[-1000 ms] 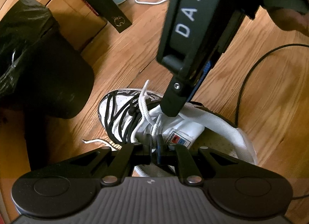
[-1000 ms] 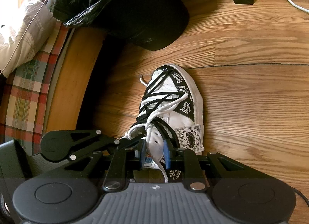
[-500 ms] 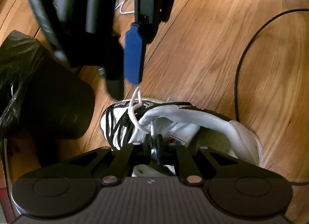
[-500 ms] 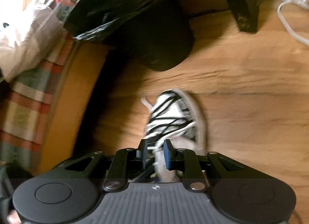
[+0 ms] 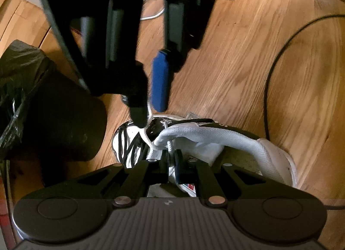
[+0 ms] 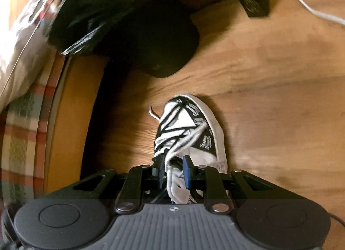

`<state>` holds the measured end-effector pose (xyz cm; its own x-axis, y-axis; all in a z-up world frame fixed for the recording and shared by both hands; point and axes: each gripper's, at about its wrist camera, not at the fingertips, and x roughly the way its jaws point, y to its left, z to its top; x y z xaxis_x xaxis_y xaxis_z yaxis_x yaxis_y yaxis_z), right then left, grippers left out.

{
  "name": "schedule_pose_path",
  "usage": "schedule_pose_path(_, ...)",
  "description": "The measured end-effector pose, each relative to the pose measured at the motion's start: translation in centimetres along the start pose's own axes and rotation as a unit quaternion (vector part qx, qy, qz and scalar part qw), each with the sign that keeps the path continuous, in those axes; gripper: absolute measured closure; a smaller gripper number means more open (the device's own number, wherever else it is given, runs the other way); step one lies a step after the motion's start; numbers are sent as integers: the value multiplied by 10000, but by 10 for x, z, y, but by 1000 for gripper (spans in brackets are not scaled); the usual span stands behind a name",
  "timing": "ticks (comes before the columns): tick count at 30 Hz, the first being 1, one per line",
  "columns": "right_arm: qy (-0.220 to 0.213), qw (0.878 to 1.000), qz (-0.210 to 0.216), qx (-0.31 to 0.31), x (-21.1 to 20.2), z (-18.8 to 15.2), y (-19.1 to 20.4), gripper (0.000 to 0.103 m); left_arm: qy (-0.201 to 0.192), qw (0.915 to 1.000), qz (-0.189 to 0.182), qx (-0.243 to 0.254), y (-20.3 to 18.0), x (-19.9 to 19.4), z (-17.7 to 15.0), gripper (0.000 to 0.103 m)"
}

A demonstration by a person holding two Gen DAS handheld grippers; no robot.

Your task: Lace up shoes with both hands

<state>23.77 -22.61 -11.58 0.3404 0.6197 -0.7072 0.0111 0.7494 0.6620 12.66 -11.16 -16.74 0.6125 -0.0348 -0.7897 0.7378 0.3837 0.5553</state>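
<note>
Left tongs (image 5: pixel 171 162) pinched on white lace (image 5: pixel 170 148) above sneaker (image 5: pixel 215 142), right tongs (image 6: pixel 173 171) apart astride laces, black bin (image 6: pixel 151 40) beyond the toe, black cable (image 5: pixel 269 73) beside the heel, wooden floor (image 5: pixel 237 66).

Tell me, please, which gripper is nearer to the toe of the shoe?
Right. The right gripper hangs just above the toe, a white lace running up between its fingers. The left gripper sits farther back, toward the heel, shut on the lace.
</note>
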Motion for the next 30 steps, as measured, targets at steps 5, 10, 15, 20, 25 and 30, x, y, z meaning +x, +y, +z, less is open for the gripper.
schedule_pose_path(5,18,9994,74,335,6,-2,-10,80,-57,10000,-8,-66,2,0,-1,96)
schedule_pose_path(10,-64,9992,70,388,8,-4,-7,80,-142,9998,-7,-112,3,-2,0,94)
schedule_pose_path(15,-17,9984,129,550,12,-5,-12,80,-133,9998,-31,-130,4,0,0,94)
schedule_pose_path(20,-40,9975,65,699,11,-5,-20,80,-124,9998,-60,-172,7,0,0,94)
schedule_pose_path(25,106,9960,215,861,13,-5,-24,80,-127,9997,-70,-188,7,0,1,94)
schedule_pose_path(30,102,9963,212,823,15,-7,-21,80,-140,9997,-75,-202,7,0,1,94)
